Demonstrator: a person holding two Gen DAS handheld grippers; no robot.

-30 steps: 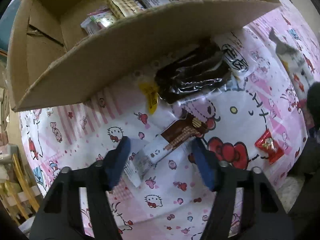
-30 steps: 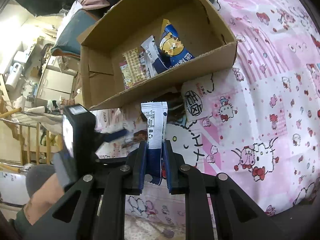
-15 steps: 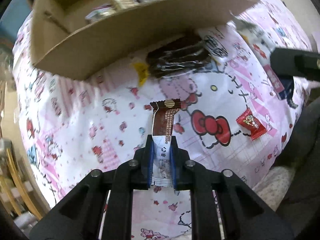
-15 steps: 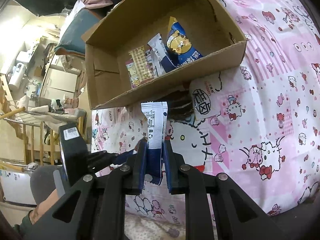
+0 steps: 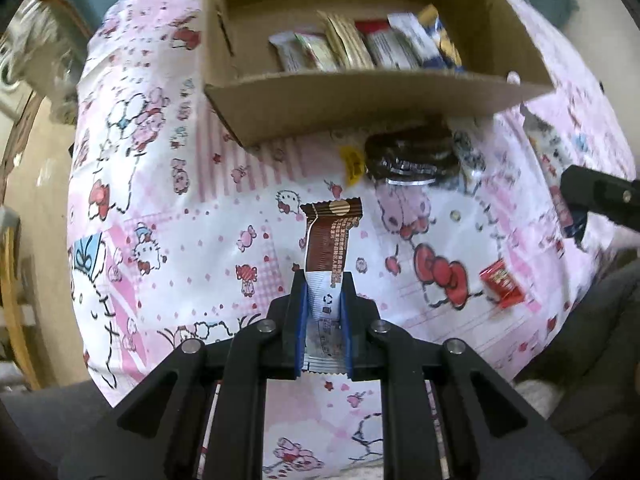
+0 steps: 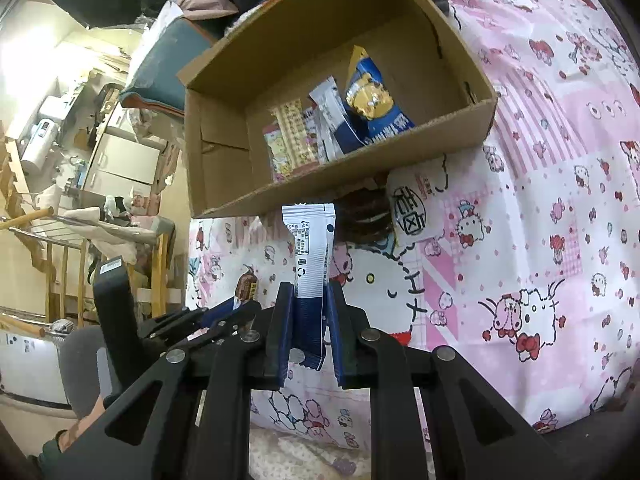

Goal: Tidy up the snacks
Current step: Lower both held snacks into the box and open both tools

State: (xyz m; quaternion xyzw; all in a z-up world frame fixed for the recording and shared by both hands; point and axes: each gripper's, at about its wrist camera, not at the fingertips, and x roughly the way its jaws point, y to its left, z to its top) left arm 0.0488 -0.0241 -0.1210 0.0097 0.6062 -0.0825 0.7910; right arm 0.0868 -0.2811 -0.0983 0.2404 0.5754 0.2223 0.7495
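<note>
Holding a snack in each claw right now. My left gripper point(image 5: 324, 284) is clamped on a brown-and-white wafer pack point(image 5: 330, 240), brown end sticking out toward the far side, white end pinched between the blue pads point(image 5: 303, 316). The bottom of the wrapper is tucked down between the fingers, so I can't read much of the print there.

My right gripper point(image 6: 310, 296) is clenched on a white-and-blue sachet point(image 6: 310, 252), standing upright, with its lower blue part mostly buried between the fingers.

Both packs hang over the pink cartoon-cat tablecloth point(image 5: 180, 240), on the near side of the cardboard box point(image 5: 360, 108). Inside the box there's a row of packets point(image 5: 360, 46) leaning together, but the near wall cuts off their lower halves, and that view is blurry, so the labels are a no-go. From the right wrist view I can make out a blue-and-yellow bag point(image 6: 372, 104) among them.

Just in front of the box lies a dark chocolate-cookie pack point(image 5: 410, 152), partly tucked under the box edge. A small red packet point(image 5: 500, 284) sits on the cloth off to the right, well apart from the box.
</note>
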